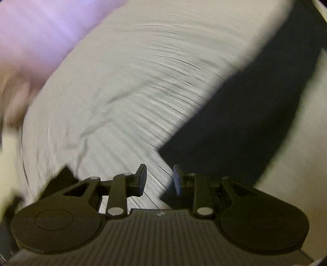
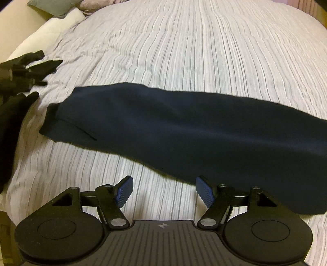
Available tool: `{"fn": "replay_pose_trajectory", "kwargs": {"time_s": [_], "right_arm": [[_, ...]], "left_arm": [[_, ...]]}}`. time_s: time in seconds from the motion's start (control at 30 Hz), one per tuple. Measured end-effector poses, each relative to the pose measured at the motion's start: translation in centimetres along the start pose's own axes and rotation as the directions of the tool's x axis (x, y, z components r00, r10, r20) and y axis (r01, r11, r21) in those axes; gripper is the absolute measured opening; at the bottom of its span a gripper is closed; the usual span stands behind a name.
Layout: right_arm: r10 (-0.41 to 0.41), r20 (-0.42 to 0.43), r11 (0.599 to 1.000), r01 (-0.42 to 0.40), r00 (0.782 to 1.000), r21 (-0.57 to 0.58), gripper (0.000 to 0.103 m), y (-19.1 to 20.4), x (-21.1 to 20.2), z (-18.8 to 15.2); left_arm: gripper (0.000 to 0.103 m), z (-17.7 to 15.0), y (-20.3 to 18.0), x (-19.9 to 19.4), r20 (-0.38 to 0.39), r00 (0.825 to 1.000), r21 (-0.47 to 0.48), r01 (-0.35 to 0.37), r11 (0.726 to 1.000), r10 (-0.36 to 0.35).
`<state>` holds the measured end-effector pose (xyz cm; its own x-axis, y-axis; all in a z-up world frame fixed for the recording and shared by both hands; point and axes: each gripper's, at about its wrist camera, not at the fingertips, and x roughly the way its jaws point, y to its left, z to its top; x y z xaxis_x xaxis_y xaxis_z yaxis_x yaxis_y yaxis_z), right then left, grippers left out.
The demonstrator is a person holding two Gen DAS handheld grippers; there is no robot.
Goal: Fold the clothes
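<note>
Right wrist: right gripper [image 2: 164,191] agape over navy garment [image 2: 184,131]; left gripper [image 1: 159,180] apparently unclenched, blurry.

Whole bed [image 2: 184,51] is covered in a white bedspread [image 2: 204,61] with thin grey stripes, a bit rumpled toward the far left. Up at the far left corner there's a plain white pillow [image 2: 51,26], and behind it a grey-green cushion [image 2: 49,5] plus something pale pinkish [image 2: 96,3] I can't really make out. The left wrist view is mostly motion blur, same striped cover [image 1: 143,81].
</note>
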<state>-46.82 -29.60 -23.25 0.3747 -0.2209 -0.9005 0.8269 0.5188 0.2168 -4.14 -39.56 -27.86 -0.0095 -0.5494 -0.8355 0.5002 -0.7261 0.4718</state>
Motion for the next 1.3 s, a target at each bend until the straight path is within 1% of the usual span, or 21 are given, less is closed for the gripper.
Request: {"fn": "replay_pose_trajectory", "kwargs": {"time_s": [0.03, 0.07, 0.1, 0.13, 0.2, 0.3, 0.33, 0.37, 0.4, 0.5, 0.57, 0.63, 0.7, 0.8, 0.87, 0.9, 0.97, 1.07, 1.17, 1.2, 1.3], "right_arm": [[-0.002, -0.006, 1.0, 0.002, 1.0, 0.003, 0.071, 0.1, 0.2, -0.1], [-0.003, -0.013, 1.0, 0.004, 1.0, 0.006, 0.071, 0.1, 0.5, -0.1], [-0.005, -0.019, 1.0, 0.005, 1.0, 0.009, 0.071, 0.2, 0.7, -0.2], [-0.007, -0.026, 1.0, 0.007, 1.0, 0.012, 0.071, 0.2, 0.9, -0.3], [-0.01, -0.026, 1.0, 0.01, 1.0, 0.008, 0.071, 0.4, 1.1, 0.0], [-0.019, -0.022, 1.0, 0.019, 1.0, 0.011, 0.071, 0.1, 0.9, 0.1], [-0.023, -0.022, 1.0, 0.024, 0.999, 0.016, 0.071, -0.1, 0.8, 0.1], [-0.027, -0.021, 0.999, 0.028, 0.999, 0.021, 0.071, -0.2, 0.8, 0.2], [-0.032, -0.021, 0.999, 0.032, 0.999, 0.026, 0.071, -0.4, 0.7, 0.2], [-0.04, -0.022, 0.999, 0.041, 0.999, 0.035, 0.071, -0.8, 0.6, 0.3], [-0.042, -0.02, 0.998, 0.043, 0.999, 0.036, 0.071, -1.0, 0.5, 0.4], [-0.043, -0.016, 0.998, 0.044, 0.999, 0.036, 0.071, -1.2, 0.3, 0.5], [-0.039, -0.02, 0.997, 0.04, 0.999, 0.065, 0.071, -1.7, 0.5, 0.3], [-0.008, -0.033, 0.99, 0.012, 0.999, 0.14, 0.071, -2.6, 1.3, -0.3], [0.001, -0.041, 0.983, 0.007, 0.999, 0.184, 0.071, -3.0, 1.7, -0.8], [0.004, -0.045, 0.979, 0.005, 0.999, 0.205, 0.071, -3.2, 1.9, -1.0], [0.012, -0.045, 0.972, -0.001, 0.999, 0.234, 0.071, -3.5, 2.0, -1.3], [0.011, -0.047, 0.969, 0.001, 0.999, 0.246, 0.071, -3.8, 1.9, -1.7], [0.002, -0.057, 0.965, 0.013, 0.998, 0.264, 0.071, -4.2, 1.8, -1.9], [-0.001, -0.057, 0.963, 0.016, 0.998, 0.268, 0.071, -4.4, 1.7, -1.9], [-0.011, -0.047, 0.961, 0.023, 0.999, 0.274, 0.071, -5.0, 1.2, -1.8]], "left_arm": [[0.028, -0.2, -1.8, 0.3, 0.001, 1.0, 0.082, -0.002, 0.997, 0.002], [0.028, -0.6, -3.4, 0.8, 0.0, 1.0, 0.16, -0.01, 0.987, 0.01], [0.029, -0.9, -4.9, 1.3, -0.002, 1.0, 0.236, -0.018, 0.972, 0.019], [0.034, -1.3, -5.7, 1.8, 0.001, 0.999, 0.29, -0.031, 0.957, 0.032], [0.036, -2.1, -6.9, 2.8, 0.011, 0.998, 0.38, -0.058, 0.923, 0.058], [0.039, -3.2, -8.6, 4.2, 0.03, 0.995, 0.507, -0.098, 0.856, 0.096], [0.04, -3.5, -8.7, 4.5, 0.039, 0.994, 0.534, -0.11, 0.838, 0.106], [0.037, -3.6, -8.7, 4.8, 0.043, 0.992, 0.546, -0.12, 0.829, 0.115], [0.014, -3.4, -8.1, 4.3, 0.052, 0.99, 0.527, -0.137, 0.839, 0.129], [0.009, -2.8, -5.5, 2.1, 0.082, 0.98, 0.427, -0.199, 0.882, 0.182], [0.009, -2.4, -3.8, 0.7, 0.099, 0.971, 0.357, -0.239, 0.903, 0.218], [0.009, -2.2, -2.3, -1.3, 0.094, 0.969, 0.297, -0.245, 0.923, 0.227], [0.009, -2.0, -1.4, -2.9, 0.08, 0.974, 0.244, -0.226, 0.943, 0.213], [0.009, -2.6, -1.1, -3.6, 0.048, 0.976, 0.226, -0.219, 0.949, 0.214], [0.009, -3.6, -1.5, -2.9, 0.015, 0.978, 0.233, -0.206, 0.95, 0.208], [0.009, -4.0, -2.1, -2.6, -0.004, 0.981, 0.241, -0.188, 0.952, 0.195], [0.009, -4.5, -3.9, -2.3, -0.031, 0.986, 0.287, -0.151, 0.946, 0.166], [0.009, -5.4, -6.3, -1.1, -0.073, 0.989, 0.348, -0.095, 0.933, 0.128], [0.008, -6.7, -7.6, 0.1, -0.105, 0.989, 0.371, -0.057, 0.927, 0.103], [0.008, -7.0, -8.0, 0.1, -0.111, 0.988, 0.371, -0.057, 0.927, 0.105], [0.008, -6.9, -8.2, 0.5, -0.124, 0.987, 0.332, -0.054, 0.942, 0.1]]}}
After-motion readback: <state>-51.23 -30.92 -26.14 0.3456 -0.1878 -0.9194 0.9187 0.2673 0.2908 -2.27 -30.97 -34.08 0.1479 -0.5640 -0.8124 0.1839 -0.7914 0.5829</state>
